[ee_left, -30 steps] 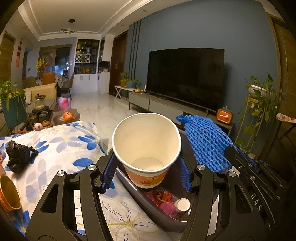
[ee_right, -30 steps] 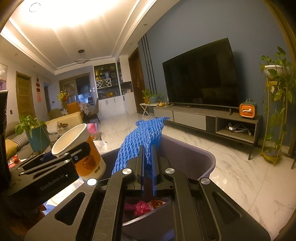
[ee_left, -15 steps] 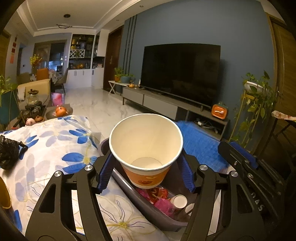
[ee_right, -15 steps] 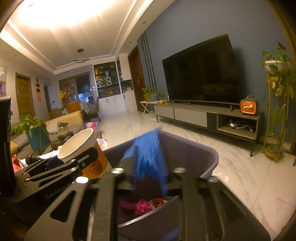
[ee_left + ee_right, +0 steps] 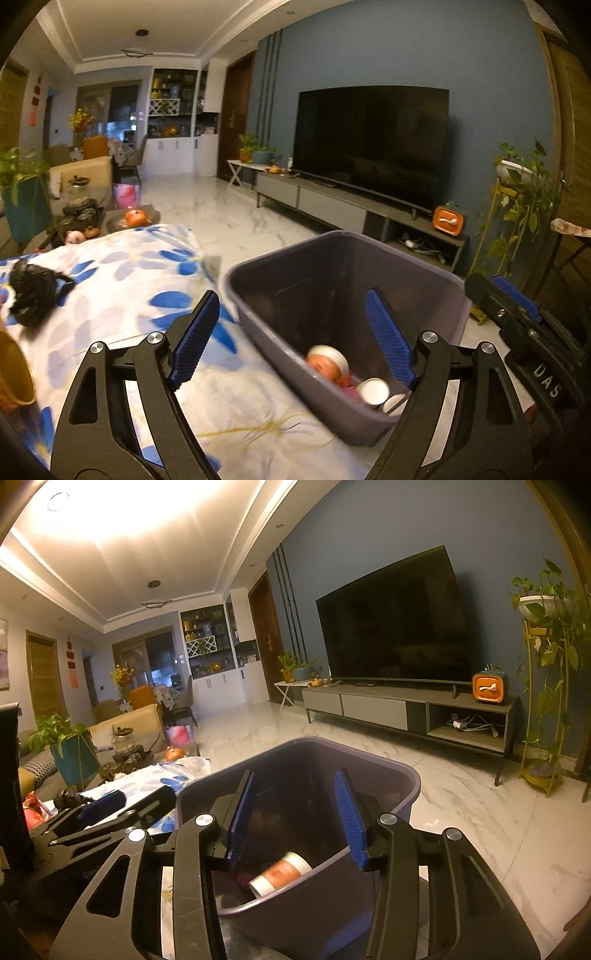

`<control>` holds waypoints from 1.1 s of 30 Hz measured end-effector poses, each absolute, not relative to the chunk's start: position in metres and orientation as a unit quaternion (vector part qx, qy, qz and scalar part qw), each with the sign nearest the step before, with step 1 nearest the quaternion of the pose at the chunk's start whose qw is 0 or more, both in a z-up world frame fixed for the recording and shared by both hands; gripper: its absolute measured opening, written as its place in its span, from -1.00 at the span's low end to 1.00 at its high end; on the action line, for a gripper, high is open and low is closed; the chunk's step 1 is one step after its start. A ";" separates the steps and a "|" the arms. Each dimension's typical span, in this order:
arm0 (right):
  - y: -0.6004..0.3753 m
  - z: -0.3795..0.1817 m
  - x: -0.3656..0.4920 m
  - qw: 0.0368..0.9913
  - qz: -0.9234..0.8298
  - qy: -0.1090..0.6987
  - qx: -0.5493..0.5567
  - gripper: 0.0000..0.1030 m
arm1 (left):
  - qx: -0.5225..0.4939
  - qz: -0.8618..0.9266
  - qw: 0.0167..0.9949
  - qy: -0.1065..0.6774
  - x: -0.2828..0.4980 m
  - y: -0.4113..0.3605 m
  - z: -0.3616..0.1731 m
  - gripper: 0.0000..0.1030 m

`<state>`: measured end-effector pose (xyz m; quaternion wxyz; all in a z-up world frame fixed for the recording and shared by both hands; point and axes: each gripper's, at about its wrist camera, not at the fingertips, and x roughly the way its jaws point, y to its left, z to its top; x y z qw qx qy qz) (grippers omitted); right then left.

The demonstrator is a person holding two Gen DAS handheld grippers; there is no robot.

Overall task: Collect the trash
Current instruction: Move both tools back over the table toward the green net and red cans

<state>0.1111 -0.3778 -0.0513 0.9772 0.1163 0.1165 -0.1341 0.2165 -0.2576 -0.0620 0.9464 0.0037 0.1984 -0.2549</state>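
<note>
A grey plastic trash bin [image 5: 406, 266] stands beside the floral-cloth table [image 5: 122, 280]; it also shows in the right wrist view [image 5: 402, 786]. The orange-and-white paper cup [image 5: 328, 363] lies inside it, seen on its side in the right wrist view [image 5: 282, 873], with other small cups [image 5: 373, 391] and pink wrappers. My left gripper [image 5: 291, 339] is open and empty over the bin's near edge. My right gripper [image 5: 295, 816] is open and empty above the bin. The right gripper's body [image 5: 517, 317] shows at the right of the left wrist view. The blue foam net is not visible.
A crumpled black bag [image 5: 31, 291] lies on the table at left, and an orange cup [image 5: 13, 373] stands at the left edge. A TV [image 5: 395, 624] on a low cabinet lines the blue wall. A plant stand [image 5: 546, 686] is at right. Marble floor lies beyond the bin.
My left gripper opened and the paper cup dropped into the bin. My right gripper opened and the blue foam net fell out of sight into the bin.
</note>
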 end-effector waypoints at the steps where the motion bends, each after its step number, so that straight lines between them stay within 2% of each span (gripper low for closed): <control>1: -0.376 -0.052 0.109 0.978 -0.133 0.116 0.115 -0.05 | 0.004 -0.249 0.948 0.197 0.214 -0.254 -0.062 0.58; 4: -0.367 -0.051 0.102 0.979 -0.131 0.114 0.107 0.05 | 0.003 -0.222 0.956 0.193 0.203 -0.236 -0.060 0.64; 8: -0.355 -0.050 0.094 0.981 -0.125 0.113 0.101 0.29 | 0.003 -0.190 0.964 0.188 0.187 -0.210 -0.058 0.66; 11: -0.343 -0.050 0.088 0.982 -0.113 0.114 0.102 0.38 | 0.007 -0.161 0.970 0.183 0.175 -0.188 -0.056 0.66; 33: -0.220 -0.041 0.067 0.989 0.007 0.132 0.067 0.40 | -0.032 0.026 0.982 0.183 0.106 -0.019 -0.057 0.66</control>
